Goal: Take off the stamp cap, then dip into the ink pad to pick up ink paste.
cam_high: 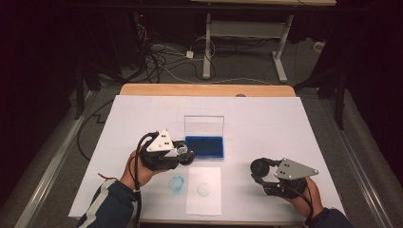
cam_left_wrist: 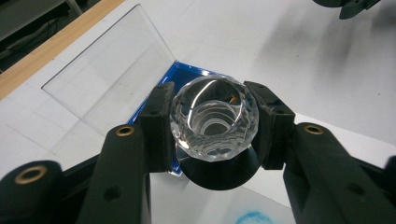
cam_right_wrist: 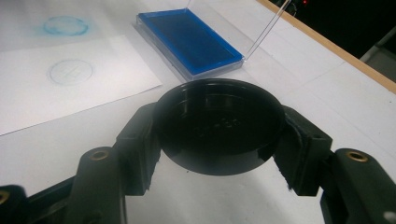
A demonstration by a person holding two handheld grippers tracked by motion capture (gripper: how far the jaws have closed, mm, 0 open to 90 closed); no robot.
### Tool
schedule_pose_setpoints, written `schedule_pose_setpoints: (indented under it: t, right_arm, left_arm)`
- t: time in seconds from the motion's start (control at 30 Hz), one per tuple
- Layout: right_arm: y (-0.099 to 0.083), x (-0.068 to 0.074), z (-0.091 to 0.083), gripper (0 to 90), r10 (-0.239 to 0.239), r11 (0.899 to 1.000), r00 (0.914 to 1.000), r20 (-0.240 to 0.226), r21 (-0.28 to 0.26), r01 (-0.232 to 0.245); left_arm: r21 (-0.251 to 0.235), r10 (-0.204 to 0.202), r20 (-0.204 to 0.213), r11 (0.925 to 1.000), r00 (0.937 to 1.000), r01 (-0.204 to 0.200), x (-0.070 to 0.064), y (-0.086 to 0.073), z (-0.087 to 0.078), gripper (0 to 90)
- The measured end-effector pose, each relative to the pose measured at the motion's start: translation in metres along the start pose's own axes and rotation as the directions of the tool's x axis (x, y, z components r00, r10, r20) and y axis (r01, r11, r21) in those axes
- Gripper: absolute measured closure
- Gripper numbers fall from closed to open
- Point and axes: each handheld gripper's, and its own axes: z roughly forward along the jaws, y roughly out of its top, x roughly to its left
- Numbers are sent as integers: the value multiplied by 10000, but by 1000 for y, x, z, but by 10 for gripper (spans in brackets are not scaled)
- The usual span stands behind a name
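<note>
Stamping work at the midpoint, judged from the marks already on paper. Left tongs [cam_left_wrist: 213, 122] closed on a faceted clear-glass stamp knob with round black base [cam_left_wrist: 214, 119], held just above the near left corner of the open blue ink pad in its clear hinged case [cam_high: 204, 147], not touching the ink as far as visible. Right tongs [cam_right_wrist: 219, 135] closed on a round black shallow cap [cam_right_wrist: 218, 128], held low over the white-covered worktop [cam_high: 285, 123], well apart from the pad; in the high view, at [cam_high: 260, 167]. On the white paper sheet [cam_high: 203, 204], one faint circular blue print [cam_high: 203, 189]; beside the sheet, on the worktop covering, a stronger smudged blue ring [cam_high: 177, 183]. Done, by appearance: cap off, pad open, two impressions made. Left, probably: re-inking, perhaps a further print, then recapping of the stamp and closing of the lid.
</note>
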Motion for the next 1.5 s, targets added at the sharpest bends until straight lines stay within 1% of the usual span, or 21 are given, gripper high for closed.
schedule_pose_setpoints:
  t: [0.2, 0.4, 0.57, 0.67, 0.77, 0.83, 0.87, 0.93, 0.97, 1.13, 1.17, 1.2, 1.23, 1.27, 1.3, 1.33, 1.37, 1.4, 1.47, 1.5]
  right_arm:
    - [0, 0, 1, 387, 15, 10000, 10000, -45, -3, -15]
    - [0, -1, 4, 387, 14, 10000, 10000, -98, 42, -13]
    - [0, -1, 6, 387, 44, 10000, 9998, -184, 90, -42]
    - [-1, -2, 6, 387, 38, 9999, 9998, -208, 95, -36]
    - [0, -2, 5, 387, 84, 9999, 9998, -201, 60, -83]
    - [0, -1, 5, 387, 43, 10000, 9998, -198, 76, -41]
    - [0, 0, 5, 387, 30, 10000, 9998, -219, 77, -29]
    - [0, 0, 5, 387, 3, 10000, 9997, -247, 95, -1]
    - [0, 1, 5, 387, 7, 10000, 9997, -256, 95, -5]
    - [1, 1, 5, 387, -55, 10000, 9996, -284, 41, 56]
    - [0, 1, 5, 387, -35, 10000, 9996, -289, 33, 36]
    - [0, 1, 5, 387, -34, 10000, 9995, -299, 34, 35]
    - [0, 1, 5, 387, -47, 10000, 9995, -304, 38, 49]
    - [0, 1, 4, 387, -42, 10000, 9995, -303, 31, 43]
    - [0, 1, 4, 387, -30, 10000, 9995, -308, 17, 30]
    - [1, 1, 4, 387, -39, 10000, 9995, -309, 10, 39]
    - [0, 1, 4, 387, -18, 10000, 9995, -304, 2, 18]
    - [0, 1, 4, 387, -13, 10000, 9995, -313, -16, 13]
    - [0, 1, 3, 387, -6, 10000, 9995, -320, -3, 6]
    - [0, 1, 3, 387, 1, 10000, 9995, -331, -6, -2]
  left_arm:
    - [35, -35, 80, 10000, 10000, 34, 1, 4, 5, 543]
    - [58, -78, 132, 10000, 9999, 77, 6, 9, 8, 543]
    - [273, 50, 166, 9996, 9998, -54, 11, 16, 14, 542]
    - [565, 166, 220, 9982, 9996, -178, 15, 21, 20, 542]
    - [939, 273, 296, 9951, 9992, -299, 19, 26, 26, 543]
    - [1091, 221, 402, 9937, 9989, -264, 23, 30, 29, 542]
    - [1171, 165, 391, 9929, 9991, -210, 25, 32, 31, 543]
    - [1434, 173, 394, 9894, 9991, -228, 29, 36, 35, 542]
    - [1474, 143, 477, 9888, 9988, -212, 30, 38, 36, 542]
    - [2124, 365, 635, 9759, 9973, -492, 34, 49, 46, 542]
    - [2191, 398, 626, 9743, 9972, -526, 34, 51, 49, 542]
    - [2213, 354, 697, 9739, 9969, -501, 35, 53, 52, 542]
    - [2276, 395, 740, 9722, 9965, -554, 36, 55, 54, 542]
    - [2336, 540, 670, 9699, 9963, -682, 35, 57, 56, 542]
    - [2354, 597, 629, 9691, 9962, -730, 35, 59, 59, 542]
    - [2317, 553, 678, 9703, 9962, -696, 35, 60, 61, 542]
    - [2315, 619, 694, 9698, 9957, -764, 35, 62, 63, 542]
    - [2350, 696, 620, 9685, 9956, -823, 35, 62, 66, 542]
    - [2441, 686, 599, 9663, 9958, -812, 34, 63, 72, 542]
    - [2498, 749, 589, 9644, 9955, -873, 34, 63, 75, 542]
